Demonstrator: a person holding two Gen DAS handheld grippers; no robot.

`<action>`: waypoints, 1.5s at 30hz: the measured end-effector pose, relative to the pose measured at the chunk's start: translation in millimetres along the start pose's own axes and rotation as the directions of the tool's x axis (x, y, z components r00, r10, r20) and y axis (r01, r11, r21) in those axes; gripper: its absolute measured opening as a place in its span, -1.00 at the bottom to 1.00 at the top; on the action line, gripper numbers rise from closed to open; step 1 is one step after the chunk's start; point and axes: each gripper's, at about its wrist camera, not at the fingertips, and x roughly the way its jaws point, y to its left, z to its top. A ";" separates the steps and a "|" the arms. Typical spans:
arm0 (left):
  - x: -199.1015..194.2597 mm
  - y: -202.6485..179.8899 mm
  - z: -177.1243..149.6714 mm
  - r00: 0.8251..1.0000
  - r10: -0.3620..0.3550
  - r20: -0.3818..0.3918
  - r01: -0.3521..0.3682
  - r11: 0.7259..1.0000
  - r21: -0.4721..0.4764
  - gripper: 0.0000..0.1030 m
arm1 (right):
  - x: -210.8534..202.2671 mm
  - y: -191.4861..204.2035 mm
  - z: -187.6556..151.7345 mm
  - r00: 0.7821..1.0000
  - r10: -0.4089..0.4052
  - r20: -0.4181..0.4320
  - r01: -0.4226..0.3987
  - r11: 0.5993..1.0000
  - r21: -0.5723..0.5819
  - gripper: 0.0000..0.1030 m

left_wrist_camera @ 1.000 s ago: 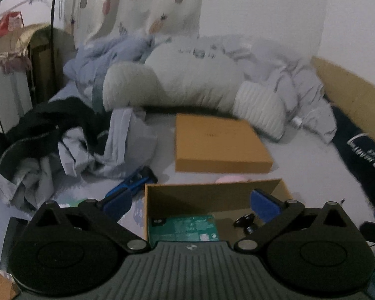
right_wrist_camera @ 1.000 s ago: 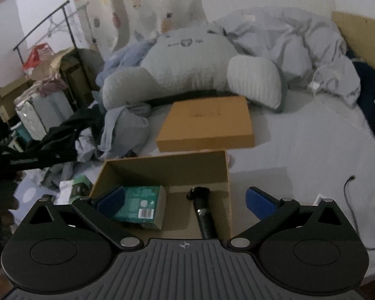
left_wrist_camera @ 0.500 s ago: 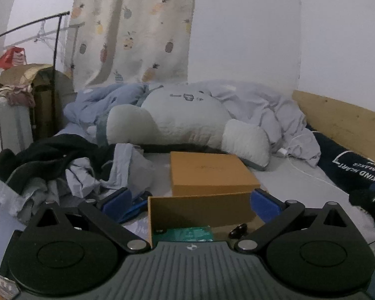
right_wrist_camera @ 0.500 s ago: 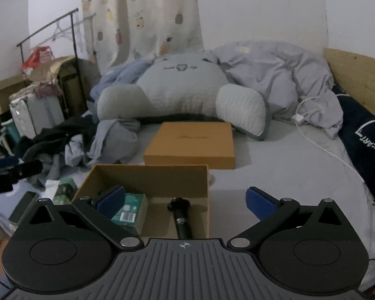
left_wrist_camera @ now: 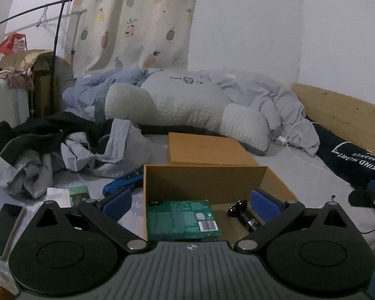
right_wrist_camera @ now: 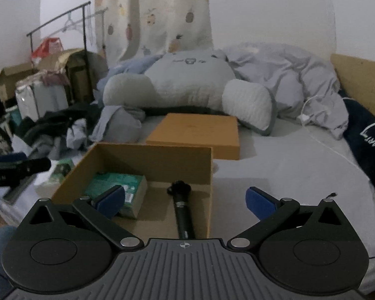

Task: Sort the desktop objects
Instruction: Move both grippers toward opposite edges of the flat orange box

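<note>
Bedsheet (right_wrist_camera: pixel 282 165) holds an open cardboard box (right_wrist_camera: pixel 160 157) near rumpled bedding (right_wrist_camera: pixel 282 80); both tools gape empty.

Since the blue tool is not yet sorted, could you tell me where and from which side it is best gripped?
Probably the blue tool by its long handle, from above, fingers straddling its narrow width: it lies flat on the sheet, left of the open box.

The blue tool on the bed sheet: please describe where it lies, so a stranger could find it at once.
Find the open brown box on the bed, in front of the big grey cushion. Just outside its left wall, on the sheet near the crumpled clothes, lies the blue tool. It is the only bright blue object there; the small green packet beside it is flat.
</note>
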 end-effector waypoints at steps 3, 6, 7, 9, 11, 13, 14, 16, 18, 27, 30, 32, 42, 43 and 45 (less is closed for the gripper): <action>-1.2 -0.5 -2.8 1.000 -0.002 -0.006 0.002 1.000 0.008 1.00 | 3.4 3.2 -5.2 0.999 0.024 -0.025 -0.023 1.000 0.006 1.00; -2.3 -0.9 -5.5 1.000 -0.004 -0.013 0.005 1.000 0.016 1.00 | 5.9 5.3 -7.2 0.999 0.032 -0.040 -0.032 0.999 0.016 1.00; -2.2 -0.3 -5.6 1.000 -0.007 -0.016 0.007 1.000 0.017 1.00 | 6.3 5.8 -7.8 0.999 0.033 -0.043 -0.033 0.999 0.016 1.00; -3.0 0.5 -6.9 1.000 -0.004 -0.019 0.004 1.000 0.018 1.00 | 6.6 5.8 -8.3 0.998 0.034 -0.048 -0.033 0.999 0.021 1.00; -3.3 1.5 -7.5 1.000 0.003 -0.025 -0.002 1.000 0.016 1.00 | 7.1 5.0 -8.4 0.998 0.032 -0.052 -0.031 0.999 0.028 1.00; -2.7 2.4 -7.9 0.999 0.009 -0.033 -0.009 1.000 0.011 1.00 | 8.3 4.0 -7.9 0.998 0.030 -0.057 -0.028 0.999 0.035 1.00; -2.0 2.5 -7.9 0.999 0.013 -0.038 -0.013 1.000 0.009 1.00 | 8.6 3.6 -7.4 0.998 0.029 -0.059 -0.027 0.999 0.038 1.00; 0.1 1.8 -6.6 0.998 0.019 -0.058 -0.019 1.000 0.006 1.00 | 9.5 2.1 -4.4 0.998 0.024 -0.059 -0.022 0.999 0.045 1.00; 2.9 -0.1 -1.3 0.997 0.018 -0.069 -0.017 1.000 0.011 1.00 | 10.8 -1.3 2.5 0.998 0.027 -0.060 -0.024 0.998 0.061 1.00; 14.2 -11.0 78.4 0.999 -0.019 -0.045 0.021 0.999 0.033 1.00 | 6.6 -18.9 84.0 0.996 0.084 0.013 -0.085 0.990 0.112 1.00; 22.1 -13.4 114.8 0.999 -0.030 -0.022 0.031 0.999 0.036 1.00 | 4.4 -24.4 124.4 0.992 0.108 0.059 -0.113 0.989 0.097 1.00; 31.2 -14.5 138.5 1.000 -0.023 -0.008 0.023 0.999 0.035 1.00 | 6.0 -29.9 152.6 0.990 0.101 0.095 -0.109 0.990 0.092 1.00; 106.8 -15.0 199.7 0.999 0.017 0.030 -0.018 0.999 0.051 1.00 | 71.1 -61.2 241.1 0.984 0.069 0.166 -0.082 0.994 0.071 1.00; 116.8 -14.8 201.0 0.999 0.022 0.026 -0.023 0.998 0.052 1.00 | 85.2 -65.0 242.0 0.985 0.065 0.157 -0.077 0.994 0.072 1.00; 138.3 -12.3 199.7 1.000 0.028 0.003 -0.028 0.999 0.047 1.00 | 115.0 -72.7 241.4 0.990 0.053 0.130 -0.063 0.995 0.073 1.00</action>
